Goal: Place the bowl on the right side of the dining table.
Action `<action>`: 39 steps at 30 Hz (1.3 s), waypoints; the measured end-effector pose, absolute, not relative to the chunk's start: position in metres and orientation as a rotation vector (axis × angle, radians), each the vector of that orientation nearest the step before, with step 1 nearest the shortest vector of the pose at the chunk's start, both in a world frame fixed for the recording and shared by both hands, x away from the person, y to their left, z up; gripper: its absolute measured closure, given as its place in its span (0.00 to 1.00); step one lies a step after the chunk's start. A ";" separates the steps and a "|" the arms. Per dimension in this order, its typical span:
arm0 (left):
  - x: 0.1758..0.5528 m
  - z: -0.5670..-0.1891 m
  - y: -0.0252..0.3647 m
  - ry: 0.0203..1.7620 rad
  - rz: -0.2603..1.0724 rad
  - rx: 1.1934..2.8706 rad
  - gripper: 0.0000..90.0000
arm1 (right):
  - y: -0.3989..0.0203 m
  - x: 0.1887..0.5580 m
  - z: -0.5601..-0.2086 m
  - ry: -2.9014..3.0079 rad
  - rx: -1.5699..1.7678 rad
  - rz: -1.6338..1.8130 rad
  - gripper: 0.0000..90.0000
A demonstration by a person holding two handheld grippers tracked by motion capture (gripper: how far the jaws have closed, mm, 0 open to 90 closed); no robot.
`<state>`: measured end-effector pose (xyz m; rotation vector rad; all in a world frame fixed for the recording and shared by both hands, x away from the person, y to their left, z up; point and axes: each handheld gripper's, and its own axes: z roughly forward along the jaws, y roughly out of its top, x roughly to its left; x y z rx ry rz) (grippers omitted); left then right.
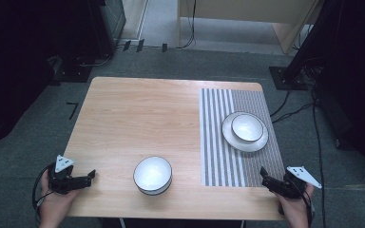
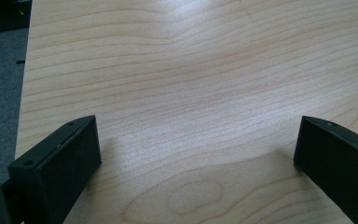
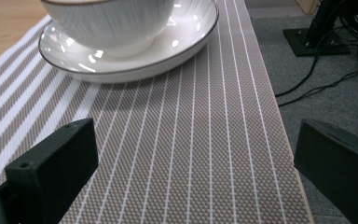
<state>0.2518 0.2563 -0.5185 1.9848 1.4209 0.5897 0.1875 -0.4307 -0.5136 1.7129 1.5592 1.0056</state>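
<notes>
Left tool (image 1: 89,176) and right tool (image 1: 264,174) both gape empty at the tabletop's (image 1: 138,118) near corners, flanking the white bowl (image 1: 152,175)

I hold my left gripper (image 1: 91,176) low at my near left, its jaws pointing right and spread wide with nothing between them. My left hand (image 1: 57,202) wraps its grip from below. My right gripper (image 1: 263,174) sits at my near right, aimed forward and left, jaws likewise wide apart and empty. My right hand (image 1: 297,209) grasps it from behind.
</notes>
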 end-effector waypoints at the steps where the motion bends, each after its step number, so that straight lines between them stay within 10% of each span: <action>1: 0.252 -0.519 0.256 1.421 0.590 1.983 0.00 | -0.431 0.187 -0.515 1.564 1.718 1.000 0.00; 39: 0.253 -0.519 0.256 1.416 0.588 1.986 0.00 | -0.426 0.194 -0.526 1.757 1.767 0.762 0.00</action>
